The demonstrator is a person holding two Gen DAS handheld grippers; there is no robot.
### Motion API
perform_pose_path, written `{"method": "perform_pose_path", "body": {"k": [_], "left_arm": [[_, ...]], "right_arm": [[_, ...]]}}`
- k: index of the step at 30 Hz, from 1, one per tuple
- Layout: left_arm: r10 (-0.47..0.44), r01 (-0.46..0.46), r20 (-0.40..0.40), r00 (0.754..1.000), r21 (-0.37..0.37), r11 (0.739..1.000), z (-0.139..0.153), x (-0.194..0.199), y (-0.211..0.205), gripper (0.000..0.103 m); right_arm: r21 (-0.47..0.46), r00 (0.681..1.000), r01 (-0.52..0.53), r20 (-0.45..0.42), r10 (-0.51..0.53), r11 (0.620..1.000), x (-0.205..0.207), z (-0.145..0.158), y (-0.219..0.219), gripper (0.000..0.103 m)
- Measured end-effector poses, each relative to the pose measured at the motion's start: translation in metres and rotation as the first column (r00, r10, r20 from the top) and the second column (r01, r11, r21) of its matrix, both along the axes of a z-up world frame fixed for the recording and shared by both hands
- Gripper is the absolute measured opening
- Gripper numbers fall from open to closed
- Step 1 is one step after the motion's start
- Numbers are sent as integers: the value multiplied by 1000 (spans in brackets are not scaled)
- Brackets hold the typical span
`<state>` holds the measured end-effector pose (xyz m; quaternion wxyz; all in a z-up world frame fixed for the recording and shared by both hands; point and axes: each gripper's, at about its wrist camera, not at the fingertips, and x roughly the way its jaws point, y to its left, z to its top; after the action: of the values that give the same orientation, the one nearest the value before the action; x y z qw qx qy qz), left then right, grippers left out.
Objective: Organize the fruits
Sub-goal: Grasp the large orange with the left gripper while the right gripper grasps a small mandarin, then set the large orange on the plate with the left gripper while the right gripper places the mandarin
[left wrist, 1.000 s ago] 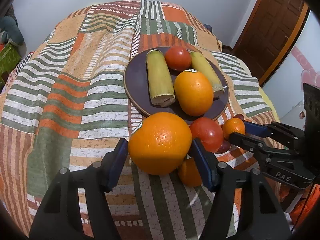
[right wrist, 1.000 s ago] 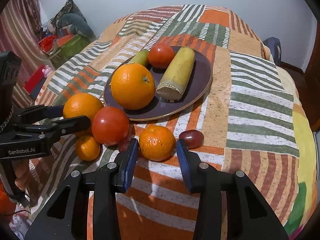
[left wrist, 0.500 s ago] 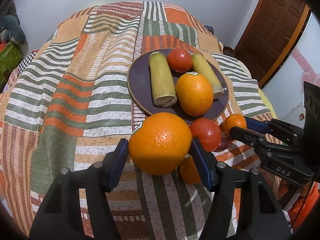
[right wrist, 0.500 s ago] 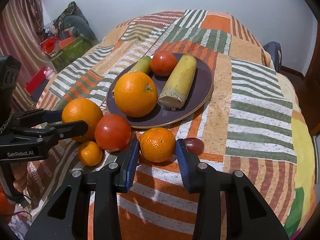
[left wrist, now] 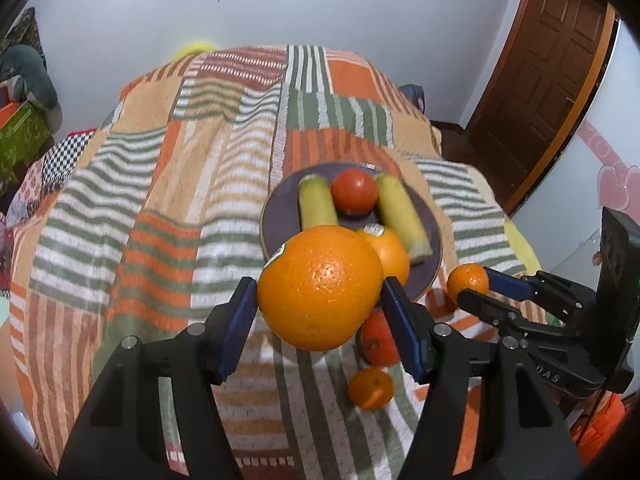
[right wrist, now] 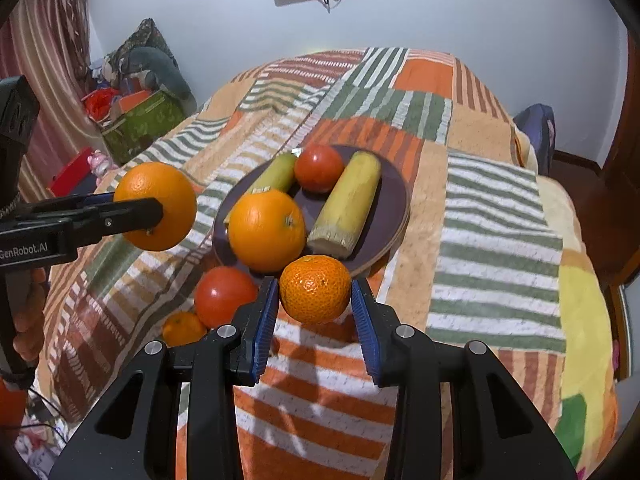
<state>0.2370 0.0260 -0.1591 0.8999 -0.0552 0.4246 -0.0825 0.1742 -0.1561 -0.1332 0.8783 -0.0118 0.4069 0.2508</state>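
My left gripper [left wrist: 320, 320] is shut on a large orange [left wrist: 320, 286] and holds it in the air in front of the dark plate [left wrist: 276, 216]. It also shows in the right wrist view [right wrist: 154, 206]. My right gripper [right wrist: 316, 312] is shut on a small mandarin [right wrist: 316, 288], lifted off the bed just in front of the plate [right wrist: 394, 204]. The plate holds two bananas [right wrist: 346, 204], a tomato [right wrist: 319, 168] and an orange [right wrist: 266, 230]. A tomato [right wrist: 224, 294] and a small mandarin [right wrist: 182, 328] lie on the striped blanket [right wrist: 492, 208].
The bed fills most of both views. A brown door [left wrist: 548, 52] stands at the right. A green box and clutter [right wrist: 136, 120] sit on the floor at the left of the bed. A dark bag [right wrist: 536, 128] lies at the bed's far right edge.
Both grippers have lifted their fruit off the blanket. The right gripper closed on the small mandarin and raised it; the left raised the large orange higher.
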Motion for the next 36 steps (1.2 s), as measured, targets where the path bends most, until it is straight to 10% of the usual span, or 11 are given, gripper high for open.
{"method": "perform_pose_path", "body": {"k": [36], "left_arm": [[-121,121,-5,993,37,992,-17,103,-64,63]], "right_arm": [[-20,995,94,21,-94,995,95,-12,-14,35]]}}
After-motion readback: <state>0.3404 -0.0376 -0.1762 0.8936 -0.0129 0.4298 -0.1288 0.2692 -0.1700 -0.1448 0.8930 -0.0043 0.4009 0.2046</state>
